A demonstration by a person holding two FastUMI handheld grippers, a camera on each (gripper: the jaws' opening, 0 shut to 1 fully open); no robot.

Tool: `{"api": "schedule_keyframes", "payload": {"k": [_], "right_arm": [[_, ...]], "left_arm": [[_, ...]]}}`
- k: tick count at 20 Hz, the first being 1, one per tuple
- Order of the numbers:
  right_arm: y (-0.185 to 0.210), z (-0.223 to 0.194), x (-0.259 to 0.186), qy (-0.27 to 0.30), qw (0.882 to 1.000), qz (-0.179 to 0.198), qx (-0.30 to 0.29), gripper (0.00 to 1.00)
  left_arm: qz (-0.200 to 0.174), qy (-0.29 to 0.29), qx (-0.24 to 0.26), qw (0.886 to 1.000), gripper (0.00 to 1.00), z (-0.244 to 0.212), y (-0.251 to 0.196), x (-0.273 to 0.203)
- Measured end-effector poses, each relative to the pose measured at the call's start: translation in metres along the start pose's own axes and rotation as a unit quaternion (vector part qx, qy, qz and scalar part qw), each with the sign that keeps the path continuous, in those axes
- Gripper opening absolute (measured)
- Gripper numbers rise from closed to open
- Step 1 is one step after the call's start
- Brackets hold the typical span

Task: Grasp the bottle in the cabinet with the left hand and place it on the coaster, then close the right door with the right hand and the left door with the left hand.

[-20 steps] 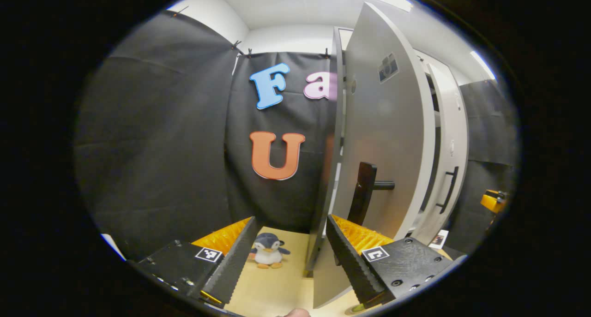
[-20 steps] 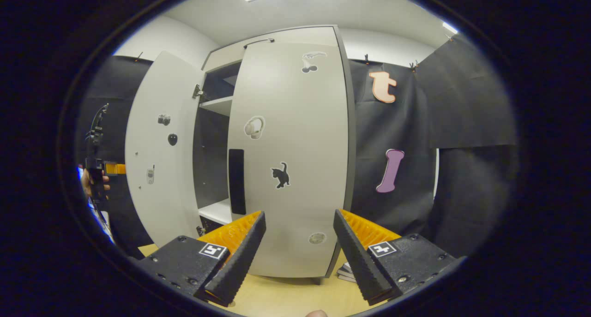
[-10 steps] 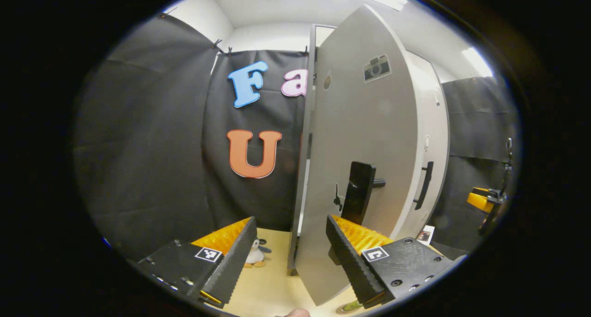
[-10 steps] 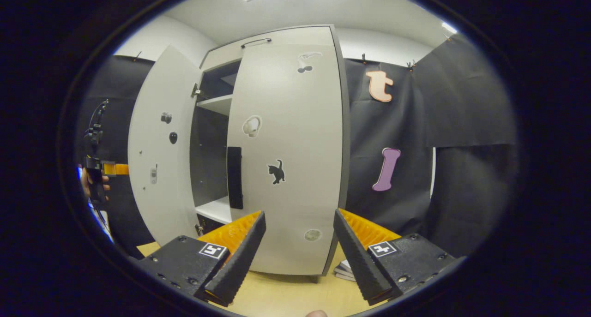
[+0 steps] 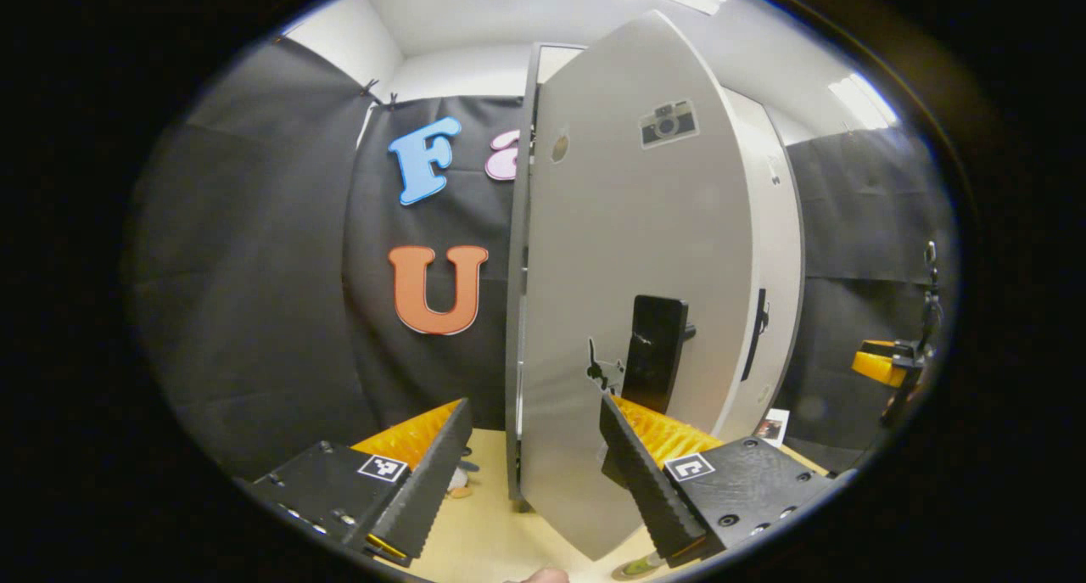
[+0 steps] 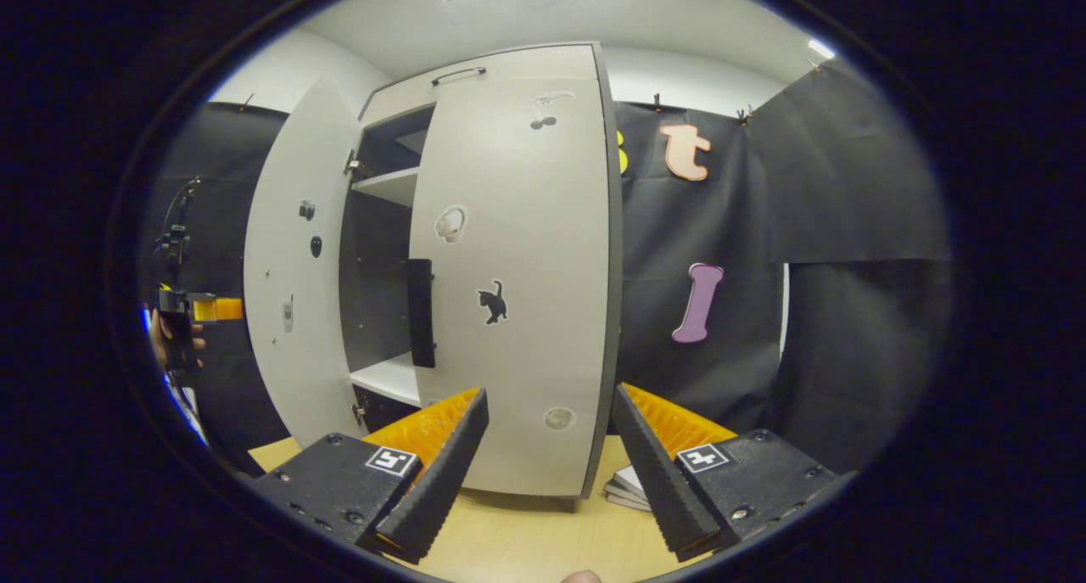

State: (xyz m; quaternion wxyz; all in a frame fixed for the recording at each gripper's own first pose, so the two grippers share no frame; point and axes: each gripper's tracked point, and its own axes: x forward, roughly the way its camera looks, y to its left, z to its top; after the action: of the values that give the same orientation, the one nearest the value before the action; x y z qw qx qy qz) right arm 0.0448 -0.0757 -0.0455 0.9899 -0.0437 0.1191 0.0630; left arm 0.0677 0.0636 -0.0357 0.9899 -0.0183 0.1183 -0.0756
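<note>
Left gripper view: the left gripper (image 5: 534,473) is seen with jaws spread apart and nothing between them, just before the left door (image 5: 636,269), which is swung partly open; its black handle (image 5: 655,364) lies just above one finger. The right door (image 5: 774,269) is seen beyond.

Right gripper view: the right gripper (image 6: 547,473) is likewise parted and unloaded, facing the nearly closed right door (image 6: 517,294). The left door (image 6: 293,269) is seen ajar, shelves (image 6: 386,186) exposed between.

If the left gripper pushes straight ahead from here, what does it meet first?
Most likely the grey left cabinet door, near its hinge edge, left of its black handle. The left gripper is open; depth is unclear.
</note>
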Motion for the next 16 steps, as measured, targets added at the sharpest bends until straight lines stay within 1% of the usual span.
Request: {"api": "schedule_keyframes", "payload": {"k": [1,4,8,9,10,11,12,14,16], "right_arm": [[-0.003,-0.001,-0.001,0.0,1.0,-0.004,-0.001,0.97],[-0.015,-0.003,-0.006,0.001,1.0,-0.018,-0.003,0.96],[-0.026,-0.007,-0.009,0.004,1.0,-0.031,0.005,0.97],[-0.029,-0.007,-0.01,0.003,0.999,-0.033,0.006,0.97],[-0.031,-0.006,-0.01,0.003,0.999,-0.036,0.007,0.97],[-0.034,-0.006,-0.012,0.002,0.999,-0.039,0.008,0.94],[-0.037,-0.007,-0.012,0.002,0.999,-0.042,0.007,0.97],[-0.04,-0.01,-0.015,0.002,0.999,-0.048,0.007,0.97],[-0.043,-0.009,-0.02,0.002,0.999,-0.053,0.01,0.97]], "left_arm": [[0.001,-0.001,0.005,1.0,1.0,0.0,-0.002,0.003],[0.005,0.0,-0.003,1.0,1.0,0.0,-0.006,0.005],[-0.017,0.001,-0.007,1.0,1.0,0.001,-0.014,0.007],[-0.026,0.001,-0.007,1.0,0.89,0.002,-0.016,0.007],[-0.036,0.002,-0.008,0.999,0.94,0.003,-0.018,0.006],[-0.045,0.002,-0.008,0.999,0.94,0.004,-0.02,0.004],[-0.052,0.002,-0.008,0.999,1.0,0.004,-0.021,0.003],[-0.064,0.013,-0.008,0.998,1.0,0.001,-0.023,-0.003],[-0.074,0.011,0.007,0.997,1.0,0.006,-0.029,-0.006]]}}
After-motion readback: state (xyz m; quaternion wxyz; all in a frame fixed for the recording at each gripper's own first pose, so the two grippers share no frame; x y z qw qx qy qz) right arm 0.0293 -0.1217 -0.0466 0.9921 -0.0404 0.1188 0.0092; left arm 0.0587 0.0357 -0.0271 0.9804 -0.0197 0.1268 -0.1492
